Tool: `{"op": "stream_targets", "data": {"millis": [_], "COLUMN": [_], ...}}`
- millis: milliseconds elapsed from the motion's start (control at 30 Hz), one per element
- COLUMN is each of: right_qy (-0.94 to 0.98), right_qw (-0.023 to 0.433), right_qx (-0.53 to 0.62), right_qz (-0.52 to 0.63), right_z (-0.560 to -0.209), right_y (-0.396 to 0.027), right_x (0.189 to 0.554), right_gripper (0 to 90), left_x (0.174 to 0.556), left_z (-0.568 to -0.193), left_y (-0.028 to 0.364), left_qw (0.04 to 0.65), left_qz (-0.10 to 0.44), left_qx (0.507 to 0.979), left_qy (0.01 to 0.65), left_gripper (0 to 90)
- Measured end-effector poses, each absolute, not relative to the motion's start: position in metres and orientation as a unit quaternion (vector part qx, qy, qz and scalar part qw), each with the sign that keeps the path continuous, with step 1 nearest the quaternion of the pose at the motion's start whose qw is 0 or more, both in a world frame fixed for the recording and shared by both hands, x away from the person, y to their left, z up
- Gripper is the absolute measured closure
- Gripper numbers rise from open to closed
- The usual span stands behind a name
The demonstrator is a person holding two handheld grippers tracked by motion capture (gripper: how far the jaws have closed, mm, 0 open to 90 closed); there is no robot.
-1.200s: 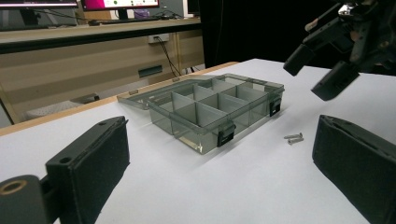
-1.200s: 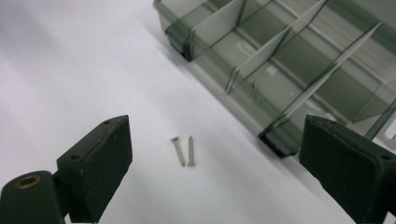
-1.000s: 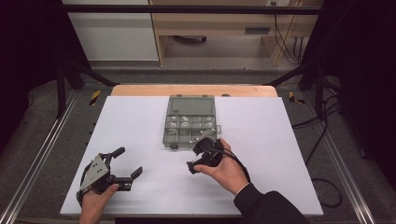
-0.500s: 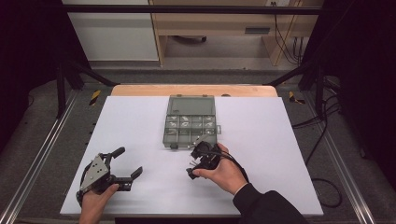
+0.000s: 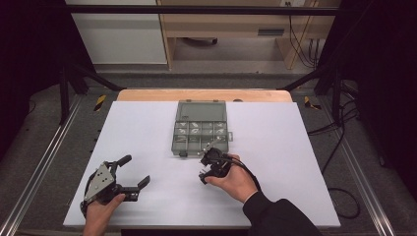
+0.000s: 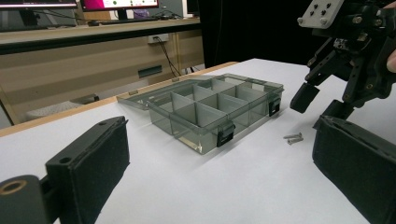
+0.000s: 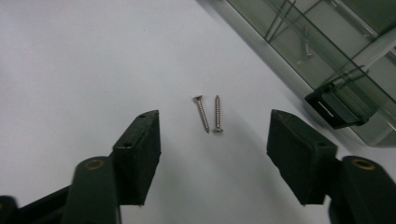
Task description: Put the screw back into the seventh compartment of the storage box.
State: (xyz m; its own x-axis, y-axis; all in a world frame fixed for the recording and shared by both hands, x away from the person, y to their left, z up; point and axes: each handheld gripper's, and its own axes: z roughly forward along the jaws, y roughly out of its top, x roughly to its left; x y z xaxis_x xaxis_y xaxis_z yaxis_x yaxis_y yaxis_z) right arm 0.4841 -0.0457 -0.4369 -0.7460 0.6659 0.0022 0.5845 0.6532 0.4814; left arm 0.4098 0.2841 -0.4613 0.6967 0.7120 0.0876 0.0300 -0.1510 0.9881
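Observation:
Two small steel screws lie side by side on the white table, just in front of a clear grey compartment box whose lid is open. My right gripper hovers over the screws, open, with one jaw on each side of them and nothing held. In the left gripper view the screws rest near the box's front latch, under the right gripper. My left gripper stands open near the table's front left, far from the box, holding nothing. Small parts lie in some box compartments.
The white table sheet ends in a wooden strip at the back. Black frame posts and cables stand beyond the table's sides. A black latch sticks out from the box's front wall close to the right jaw.
The right gripper has moved slightly left and down toward the table in front of the box. The left gripper has stayed where it was.

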Motion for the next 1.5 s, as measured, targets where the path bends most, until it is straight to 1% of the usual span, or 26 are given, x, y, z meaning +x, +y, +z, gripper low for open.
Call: {"op": "stream_targets", "data": {"millis": [167,367,500,767,900,1500], "right_qy": [0.902,0.895,0.894,0.897,0.895,0.902], "right_qw": [0.088,0.089,0.087,0.084,0.076,0.079], "right_qx": [0.343,0.356,0.359,0.363,0.368,0.356], "right_qz": [0.247,0.253,0.254,0.237,0.239,0.229], "right_z": [-0.437,-0.436,-0.438,-0.444,-0.446,-0.454], "right_y": [-0.048,-0.05,-0.049,-0.047,-0.043,-0.038], "right_x": [0.487,0.491,0.494,0.499,0.5,0.503], "right_gripper": [51.2,62.8,67.4,70.6,72.9,79.0], "left_x": [0.41,0.41,0.41,0.41,0.41,0.41], "left_z": [-0.461,-0.461,-0.461,-0.462,-0.462,-0.461], "left_y": [0.284,0.284,0.284,0.284,0.284,0.284], "left_qw": [0.594,0.595,0.593,0.594,0.594,0.592], "left_qz": [0.286,0.286,0.286,0.286,0.286,0.286], "left_qx": [0.704,0.703,0.704,0.704,0.704,0.706], "left_qy": [0.265,0.264,0.264,0.264,0.264,0.263], "left_gripper": [3.6,3.6,3.6,3.6,3.6,3.7]}}
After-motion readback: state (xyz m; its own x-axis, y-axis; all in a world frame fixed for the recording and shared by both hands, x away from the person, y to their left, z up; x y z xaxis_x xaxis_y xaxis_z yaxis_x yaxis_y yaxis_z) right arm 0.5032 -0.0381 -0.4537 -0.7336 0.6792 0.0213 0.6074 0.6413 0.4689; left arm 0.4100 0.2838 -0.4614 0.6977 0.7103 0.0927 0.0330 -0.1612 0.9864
